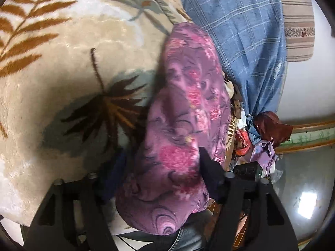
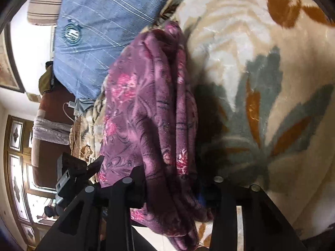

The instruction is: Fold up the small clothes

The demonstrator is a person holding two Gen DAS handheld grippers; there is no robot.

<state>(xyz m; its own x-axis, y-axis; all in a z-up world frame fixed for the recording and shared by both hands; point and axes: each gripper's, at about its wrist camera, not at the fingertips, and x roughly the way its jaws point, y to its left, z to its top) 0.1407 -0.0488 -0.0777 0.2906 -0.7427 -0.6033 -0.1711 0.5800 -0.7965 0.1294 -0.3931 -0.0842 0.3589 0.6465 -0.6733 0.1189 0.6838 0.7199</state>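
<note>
Purple floral garment (image 1: 184,108), soft, limp and light by the look, is lying bunched on the plush bed blanket (image 1: 62,73), running forward between both grippers, left gripper (image 1: 159,167) and right gripper (image 2: 175,188) each pinching its near end; better hold: hem corners.

Purple floral garment (image 1: 184,108), bunched lengthwise.
Soft fleecy cloth, purple with pink flowers and dark swirling lines. Gathered into a long, loosely folded bundle (image 2: 150,113) with several layered folds along one edge. It lies along the cream leaf-patterned blanket (image 1: 62,73), its far end just beside a blue checked cloth (image 1: 240,31).
</note>
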